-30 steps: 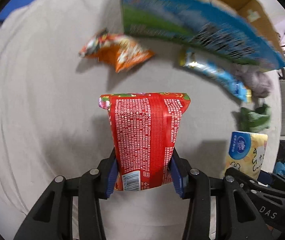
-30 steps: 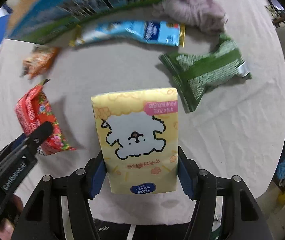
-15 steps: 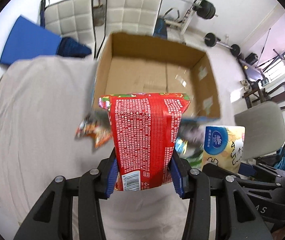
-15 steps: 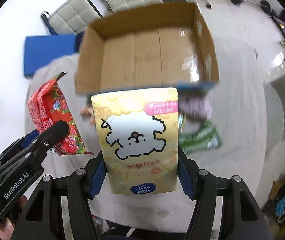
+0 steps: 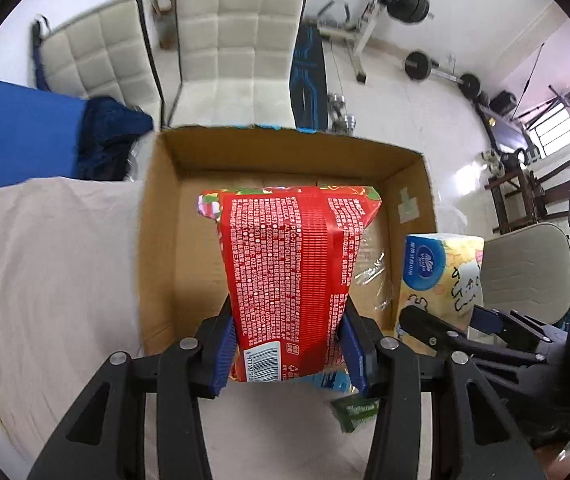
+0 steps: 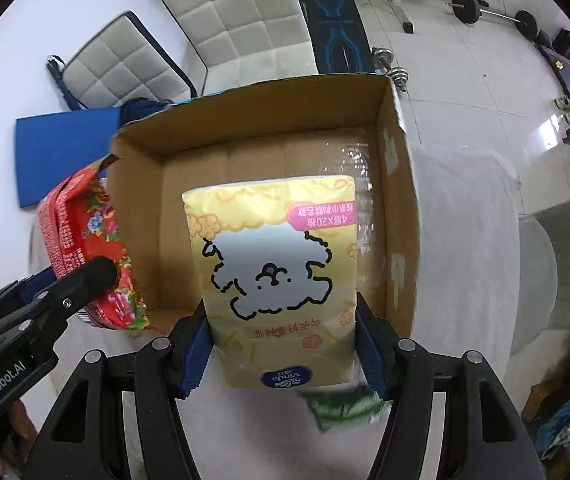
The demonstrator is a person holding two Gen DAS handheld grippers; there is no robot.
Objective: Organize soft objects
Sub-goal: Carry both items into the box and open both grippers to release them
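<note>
- On the far left, a grey cloth-covered table [image 5: 45, 280] carries the open cardboard box [image 5: 157, 240]; its floor looks bare except for some clear tape or film near the right wall
- The left gripper [image 5: 289, 350] is clamped on a red snack packet [image 5: 289, 264], blue pads pressing both lower sides, and holds it upright above the near-left part of the box opening
- For a clean drop, I would carry this packet further past the near rim, lower it close to the box floor, then part the fingers; released high, a puffy bag may bounce or catch on the wall
- The right gripper [image 6: 283, 354] is closed on a yellow tissue pack [image 6: 277, 280] printed with a cartoon dog, hanging over the middle-right of the box
- Both loads sit just beside each other, so I judge it wise to place them in separate halves and release one at a time, keeping the fingers from knocking together
- At the lower right a green packet [image 6: 345, 404] lies on the table beneath the tissue pack, blurred, awaiting its turn
</note>
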